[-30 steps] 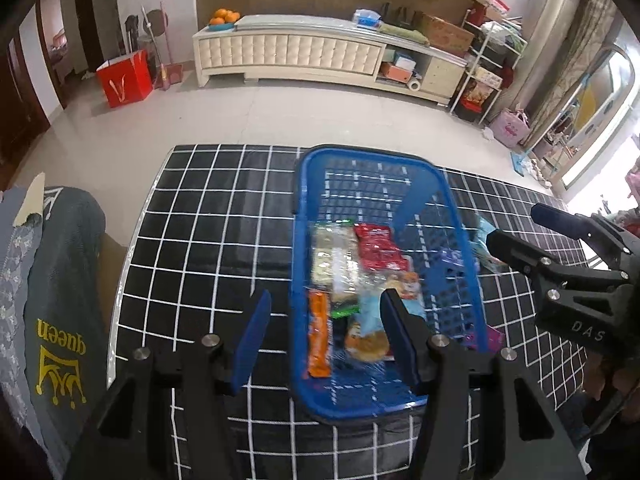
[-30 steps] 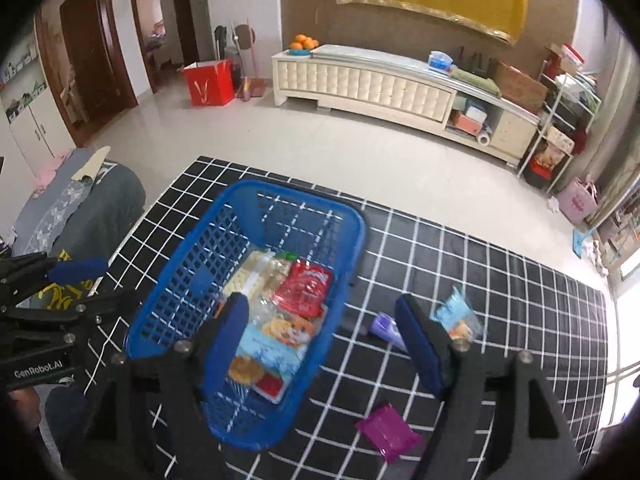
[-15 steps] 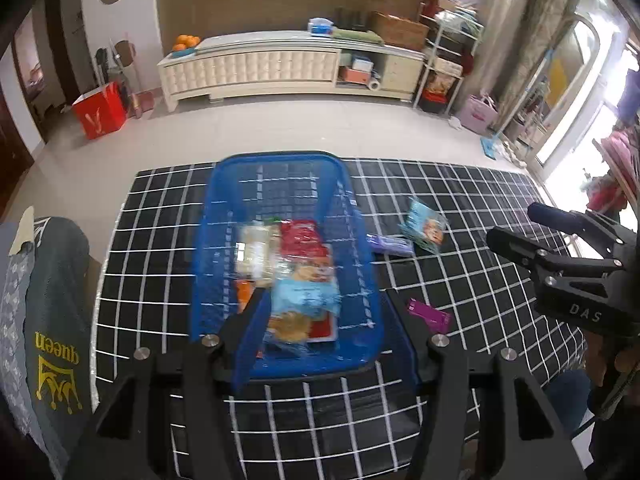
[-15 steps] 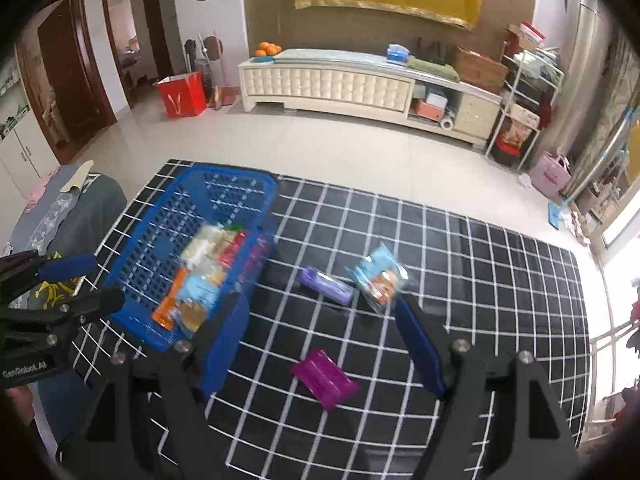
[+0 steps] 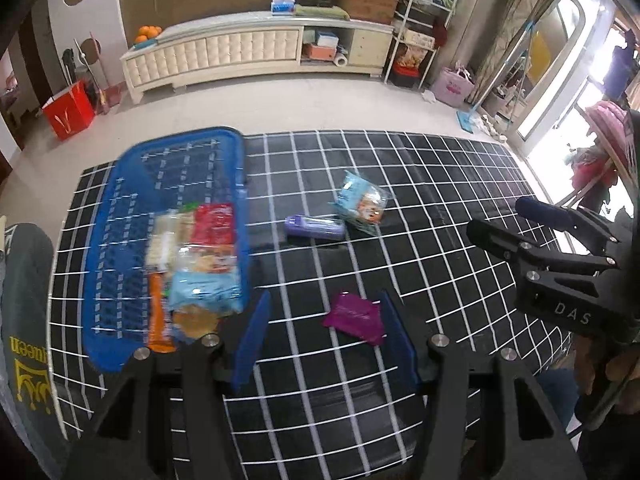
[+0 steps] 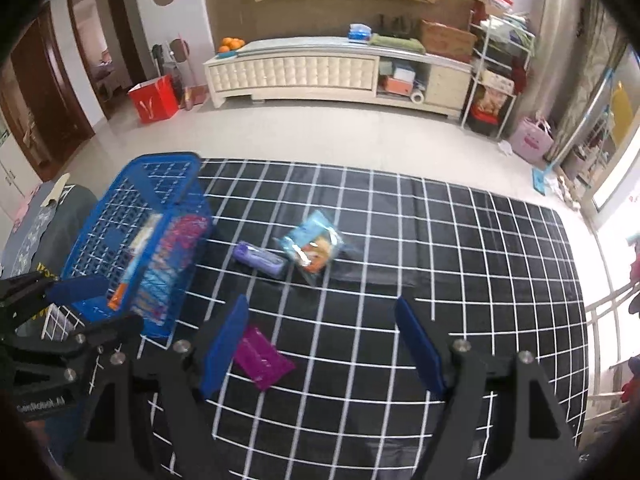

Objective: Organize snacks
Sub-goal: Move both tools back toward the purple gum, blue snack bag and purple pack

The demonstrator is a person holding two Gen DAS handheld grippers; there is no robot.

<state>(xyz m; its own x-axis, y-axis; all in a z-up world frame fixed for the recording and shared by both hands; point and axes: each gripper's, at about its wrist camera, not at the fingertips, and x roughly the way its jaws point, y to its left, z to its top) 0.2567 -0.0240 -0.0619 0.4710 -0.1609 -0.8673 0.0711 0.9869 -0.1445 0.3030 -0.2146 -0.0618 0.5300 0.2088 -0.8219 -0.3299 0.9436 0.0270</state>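
Note:
A blue plastic basket (image 5: 120, 200) (image 6: 96, 216) holding several snack packets stands at the left of the black grid-patterned table. Three snacks lie loose on the cloth: a magenta packet (image 5: 354, 318) (image 6: 262, 358), a lilac packet (image 5: 314, 227) (image 6: 258, 258) and a light-blue cookie bag (image 5: 362, 202) (image 6: 314, 246). My left gripper (image 5: 326, 334) hovers above the magenta packet with its jaws opening; the packet shows between the fingers, untouched. My right gripper (image 6: 322, 344) stands open over bare cloth, the magenta packet just inside its left finger (image 6: 224, 344).
A grey garment with yellow print (image 5: 24, 320) hangs at the table's left edge. The table's right half (image 6: 480, 260) carries only the cloth. Beyond the table lie a tiled floor, a cream cabinet (image 6: 312, 72), a red bag (image 6: 154, 98) and cluttered shelves (image 6: 500, 80).
Both grippers have swept to the right, from over the basket to over the loose snacks. The left gripper's jaws have spread a little wider.

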